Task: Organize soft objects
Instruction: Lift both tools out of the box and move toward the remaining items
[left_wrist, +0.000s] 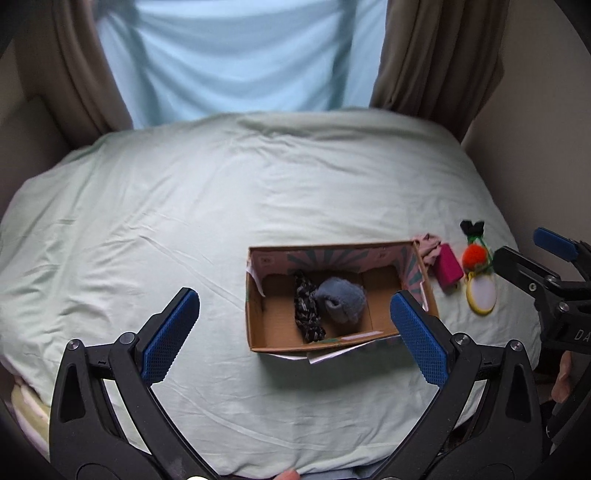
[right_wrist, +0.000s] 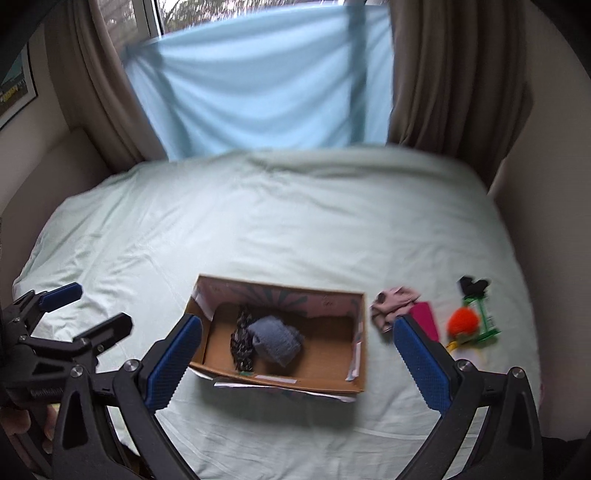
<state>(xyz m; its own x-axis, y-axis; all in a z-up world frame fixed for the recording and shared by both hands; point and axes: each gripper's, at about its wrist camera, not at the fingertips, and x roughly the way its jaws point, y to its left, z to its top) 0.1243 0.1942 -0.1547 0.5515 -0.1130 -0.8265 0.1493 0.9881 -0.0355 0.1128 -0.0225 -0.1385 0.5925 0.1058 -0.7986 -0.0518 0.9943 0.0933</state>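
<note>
Soft things: we see a grey bundle (left_wrist: 341, 304) and a dark patterned cloth (left_wrist: 307, 312) touching each other on the floor of the box (left_wrist: 258, 332).
Box: we see it open-topped on the bed (left_wrist: 184, 203), with a pink printed lining on its far wall.
Loose pile: we find a pink cloth (left_wrist: 428, 248), a magenta block (left_wrist: 447, 270), an orange pompom (left_wrist: 475, 256), a black scrap (left_wrist: 472, 226) and a yellow ring (left_wrist: 480, 291) on the sheet just right of the box.
Pile detail: we see the pink cloth touching the magenta block; the right wrist view is too blurred for more.
Left gripper (left_wrist: 295, 336): we see its blue pads spread wide, released, nothing between them, above the bed with the box between its tips.
Right gripper (right_wrist: 297, 369): we see it released too, jaws wide and empty, near the box and the pile.
Backdrop: we see a pale blue sheet (right_wrist: 258, 81) between brown curtains (right_wrist: 454, 74).
</note>
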